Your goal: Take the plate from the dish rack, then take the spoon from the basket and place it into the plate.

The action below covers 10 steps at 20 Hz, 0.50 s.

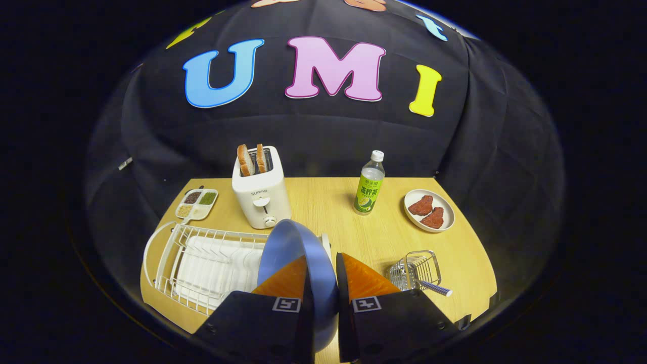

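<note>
Blue, smooth and stiff by the look of it: plate (298,253) held on edge in the tool (322,283), both fingers pressed on its rim from either side, so clamped rather than apart. Stands lifted at the right end of the white wire dish rack (202,263), tilted, its upper edge reaching toward the toaster (260,199); cannot tell whether the lower rim is touching the rack. Probably light plastic or melamine, rigid, with a glossy face likely to slip if gripped only lightly; pinching across the rim, as here, looks the sound way to carry it, though swinging about that narrow hold seems a risk. Needs laying flat on bare worktop (374,237) before the second step. Just beyond the right finger, a small wire basket (417,270) lying on the worktop, with the spoon (435,288) poking out of it, striped handle toward the near edge. Thin, stiff and light, most likely; low profile hard to pinch, so the free handle end seems the best place to take hold. Farther back, clear of the work: bottle (370,184) upright, small plate of red pieces (429,210) to its right, divided tray (197,203) left of the toaster, two slices of bread (251,159) standing in its slots
</note>
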Available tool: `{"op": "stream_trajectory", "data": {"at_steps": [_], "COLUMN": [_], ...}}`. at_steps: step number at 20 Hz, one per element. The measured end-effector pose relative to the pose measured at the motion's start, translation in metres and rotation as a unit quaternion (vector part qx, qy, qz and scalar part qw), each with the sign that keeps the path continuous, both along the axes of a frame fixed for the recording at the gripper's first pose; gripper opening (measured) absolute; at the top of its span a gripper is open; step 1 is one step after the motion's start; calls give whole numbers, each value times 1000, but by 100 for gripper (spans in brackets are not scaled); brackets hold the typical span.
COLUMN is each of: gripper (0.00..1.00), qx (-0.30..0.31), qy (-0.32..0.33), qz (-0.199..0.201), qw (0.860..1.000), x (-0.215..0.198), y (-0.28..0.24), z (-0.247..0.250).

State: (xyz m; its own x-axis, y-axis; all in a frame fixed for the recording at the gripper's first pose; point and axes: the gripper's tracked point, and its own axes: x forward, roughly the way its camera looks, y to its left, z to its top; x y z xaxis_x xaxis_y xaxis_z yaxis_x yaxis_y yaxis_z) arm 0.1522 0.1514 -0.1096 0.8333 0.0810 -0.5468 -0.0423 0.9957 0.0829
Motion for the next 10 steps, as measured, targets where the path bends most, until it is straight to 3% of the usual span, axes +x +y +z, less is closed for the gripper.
{"op": "stream_trajectory", "data": {"at_steps": [6, 10], "gripper": [22, 22], "qx": [48, 78], "qy": [-16, -7], "qz": [38, 32], "qw": [998, 996], "x": [-47, -84], "y": [-57, -103], "z": [17, 13]}}
